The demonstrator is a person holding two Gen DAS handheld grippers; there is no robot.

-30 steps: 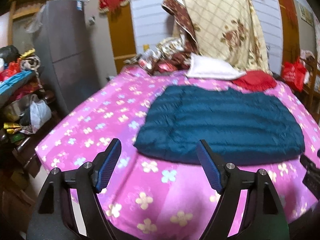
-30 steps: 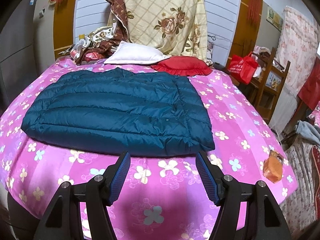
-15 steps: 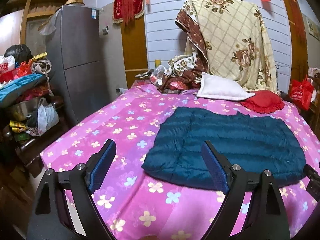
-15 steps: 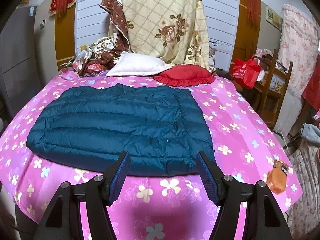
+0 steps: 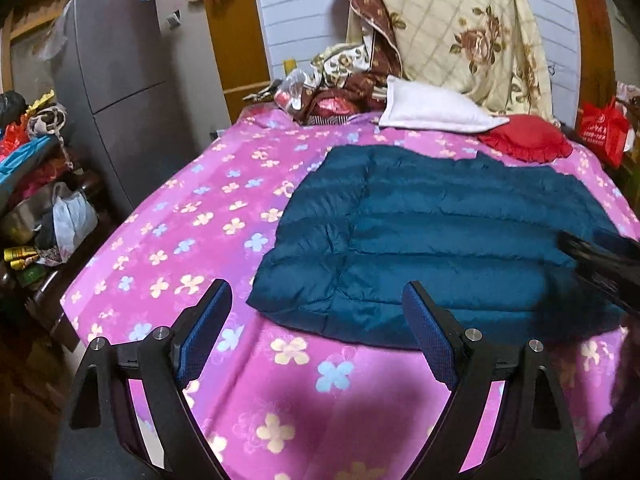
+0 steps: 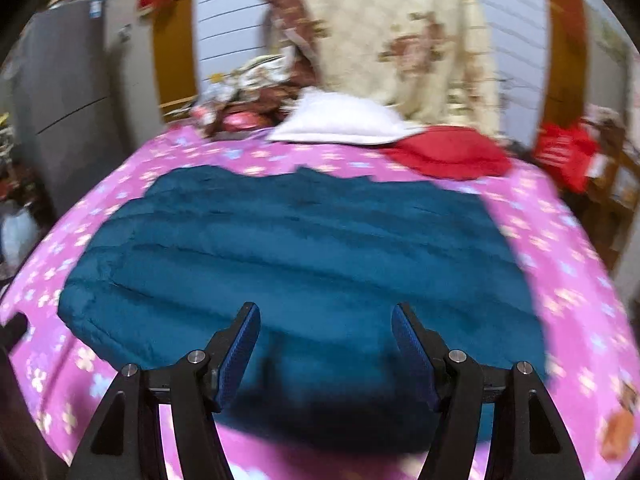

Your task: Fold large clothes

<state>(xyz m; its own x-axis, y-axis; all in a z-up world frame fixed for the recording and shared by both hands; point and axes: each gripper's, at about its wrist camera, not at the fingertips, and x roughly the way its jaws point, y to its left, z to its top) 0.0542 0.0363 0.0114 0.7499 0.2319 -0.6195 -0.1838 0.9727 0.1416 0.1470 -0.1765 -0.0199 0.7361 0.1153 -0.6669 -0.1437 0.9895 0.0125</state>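
A dark teal quilted down jacket (image 5: 436,236) lies flat on the pink flowered bed sheet (image 5: 192,216); it also shows in the right wrist view (image 6: 304,248). My left gripper (image 5: 318,308) is open and empty, just short of the jacket's near left corner. My right gripper (image 6: 326,332) is open and empty, low over the jacket's near edge; it shows as a dark shape at the right of the left wrist view (image 5: 600,260). The right wrist view is blurred.
A white pillow (image 5: 432,110) and a red cushion (image 5: 524,140) lie at the bed's far end under a hanging floral blanket (image 5: 472,28). A grey fridge (image 5: 120,80) and cluttered shelves (image 5: 36,184) stand left. A red bag (image 5: 602,128) sits right.
Both grippers have moved forward and down toward the jacket. The right gripper now hangs over the jacket's near edge. Both stay open.
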